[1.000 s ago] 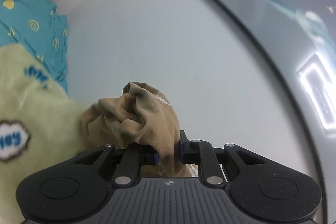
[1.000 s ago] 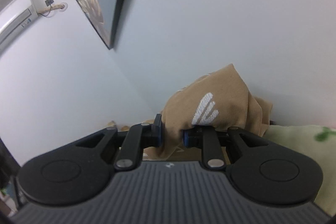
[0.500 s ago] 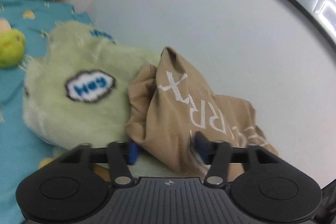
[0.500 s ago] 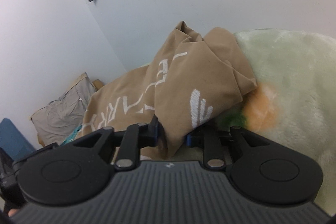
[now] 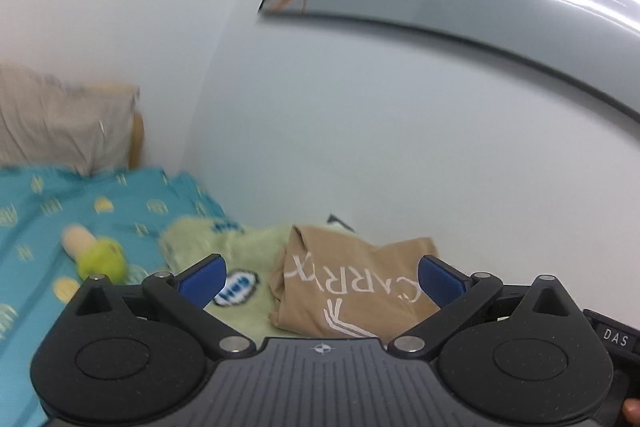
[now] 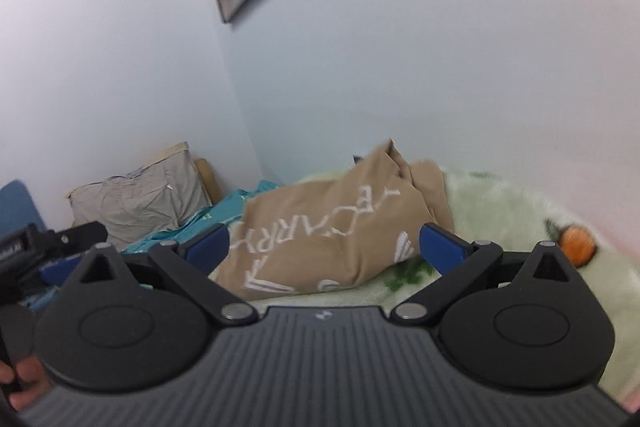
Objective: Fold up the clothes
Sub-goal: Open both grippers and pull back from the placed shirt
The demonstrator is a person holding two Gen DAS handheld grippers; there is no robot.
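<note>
Tan tee: the tan shirt (image 5: 352, 287) lies in a loose bundle on the pale green fleece blanket (image 5: 248, 251), w/ white "CARRY" print facing up; we take the shirt as our landmark.
Shirt vs wall: it sits close to the grey-blue wall (image 5: 360, 131) behind it; whether it touches, we can't tell.
Left tongs: left gripper (image 5: 322, 277) is spread wide, blue pads on either side of the shirt in view, holding nothing, apart from the cloth.
Right tongs: right gripper (image 6: 324, 245) is also spread wide, empty; shirt (image 6: 332, 235) shows between its pads but isn't pinched.
Key relation: shirt lies straight ahead of both tongs, a bit further along the fingers' line. Long axis, we judge, runs roughly across the grippers' view, slanting up twd the wall at its right end in the right wrist view.
Nearer hand: too close to call; both frame the bundle about equally.
Left of shirt: teal patterned sheet (image 5: 80, 211), a yellow-green plush toy (image 5: 100, 255) on it, grey pillow (image 5: 60, 123) further off.
Right of shirt: more green blanket, w/ an orange patch (image 6: 576, 247).
Containers: none in view, so nothing held in any.
Step, our guess: bundle looks set down; next is likely a re-grip on an edge or hem to spread it. Fold not yet neat.
</note>
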